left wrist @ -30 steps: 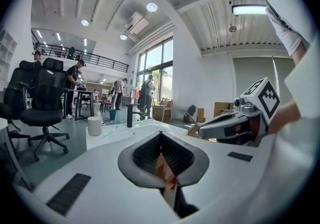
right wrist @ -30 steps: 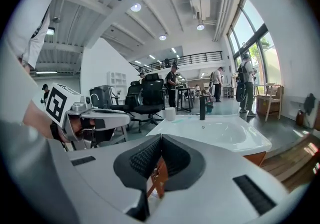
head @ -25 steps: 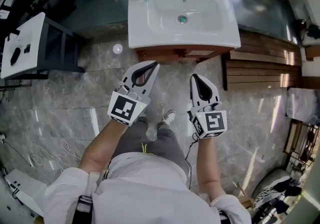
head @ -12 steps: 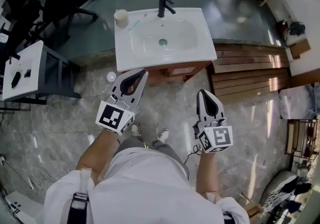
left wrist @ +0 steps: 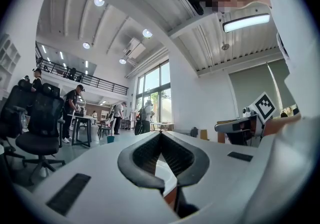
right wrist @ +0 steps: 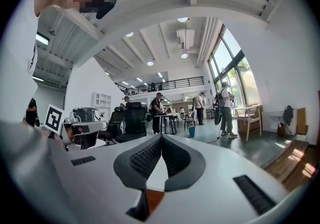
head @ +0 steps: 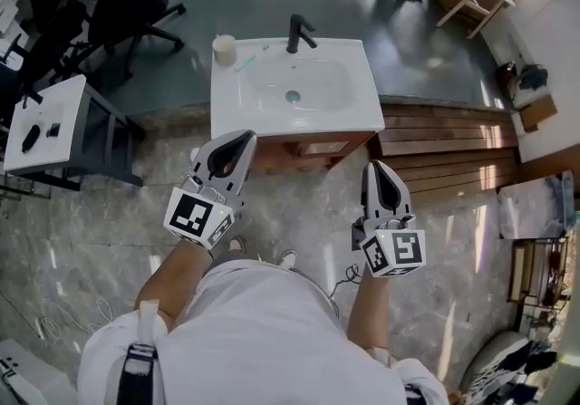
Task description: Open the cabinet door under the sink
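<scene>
The left gripper (head: 243, 139) hovers with its 2 jaws clenched together on nothing, its tip by the left front corner of the white sink (head: 365, 106). The wooden cabinet (head: 313, 146) under the sink lies between both grippers, touched by neither. The right gripper (head: 374, 168), also clenched and empty, hangs near its right corner.

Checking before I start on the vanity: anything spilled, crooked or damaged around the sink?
Nothing stands out. The cup stands upright on the sink rim, no spill shows, and what shows of the cabinet looks undamaged.
</scene>
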